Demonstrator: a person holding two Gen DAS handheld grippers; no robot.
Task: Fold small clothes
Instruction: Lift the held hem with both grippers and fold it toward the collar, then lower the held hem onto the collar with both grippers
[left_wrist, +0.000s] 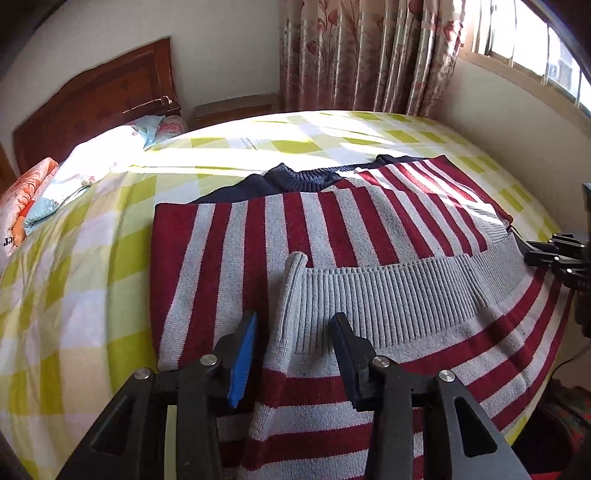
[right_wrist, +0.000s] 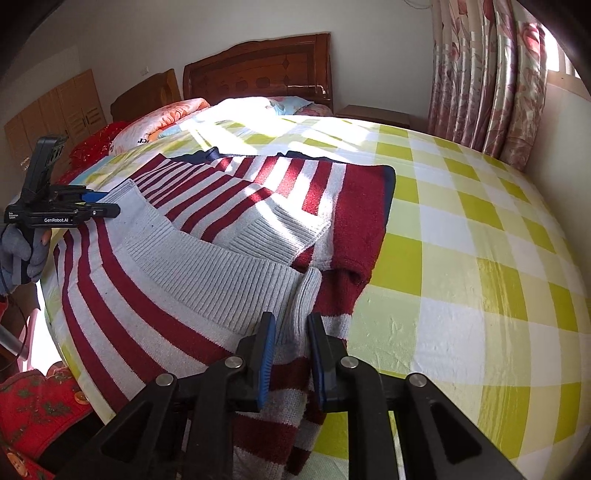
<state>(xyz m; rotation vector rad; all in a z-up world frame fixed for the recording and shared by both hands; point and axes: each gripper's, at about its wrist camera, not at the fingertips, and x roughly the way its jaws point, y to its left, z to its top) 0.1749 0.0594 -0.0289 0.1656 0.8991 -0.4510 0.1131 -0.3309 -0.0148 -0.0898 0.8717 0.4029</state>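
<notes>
A red and grey striped knit sweater (left_wrist: 332, 229) with a navy collar (left_wrist: 306, 177) lies partly folded on the bed; it also shows in the right wrist view (right_wrist: 207, 258). Its grey ribbed hem (left_wrist: 388, 291) is folded up over the body. My left gripper (left_wrist: 295, 332) is open, its fingers either side of the hem's left corner. My right gripper (right_wrist: 290, 332) has its fingers set narrowly around the hem's right corner (right_wrist: 306, 291), with a gap still showing. The left gripper also shows in the right wrist view (right_wrist: 99, 206), and the right gripper's fingers (left_wrist: 554, 251) show in the left wrist view.
The bed has a yellow-green and white checked sheet (right_wrist: 461, 240). Pillows and folded quilts (left_wrist: 74, 184) lie by the wooden headboard (right_wrist: 258, 70). Floral curtains (left_wrist: 369, 55) and a window are beyond the bed. Red fabric (right_wrist: 33, 406) lies off the bed's near edge.
</notes>
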